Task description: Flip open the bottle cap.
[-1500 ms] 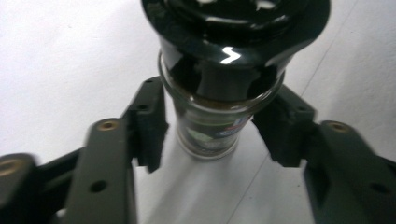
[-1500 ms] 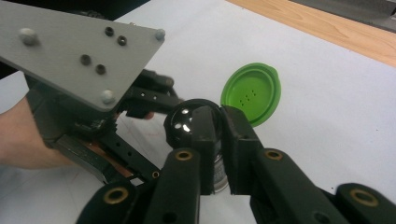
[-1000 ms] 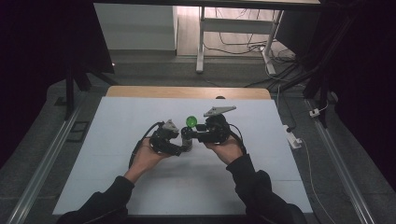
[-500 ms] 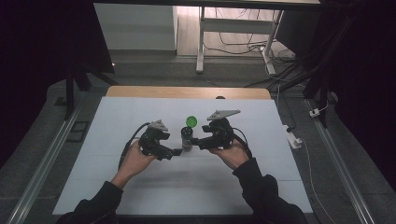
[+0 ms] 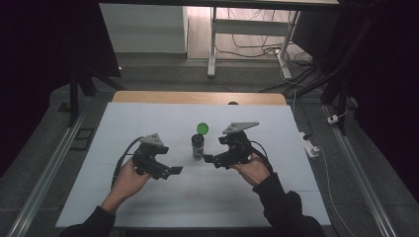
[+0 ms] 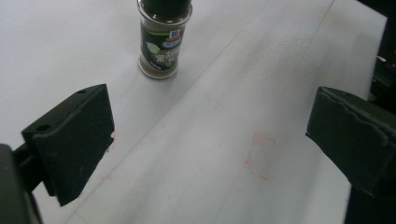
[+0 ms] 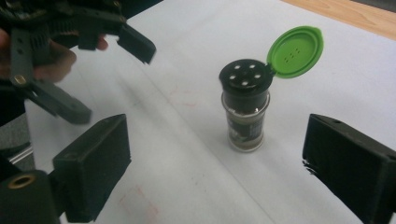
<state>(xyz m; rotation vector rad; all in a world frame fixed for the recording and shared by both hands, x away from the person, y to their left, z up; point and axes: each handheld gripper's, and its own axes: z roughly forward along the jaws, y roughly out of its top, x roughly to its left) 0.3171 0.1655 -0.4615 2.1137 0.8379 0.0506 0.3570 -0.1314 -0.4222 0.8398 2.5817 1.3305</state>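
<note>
Both grippers' jaws, just opening, gape empty; right gripper view reveals the spice jar's (image 7: 244, 109) green lid (image 7: 295, 51) open.

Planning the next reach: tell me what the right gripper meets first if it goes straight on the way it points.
Probably the spice jar: it stands ahead between the open right gripper jaws' line, green lid flipped up; depth unclear.

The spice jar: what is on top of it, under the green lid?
The jar has a black shaker top with round holes; the lid is flipped open. The contents below the top look dark, but cannot be identified.
</note>
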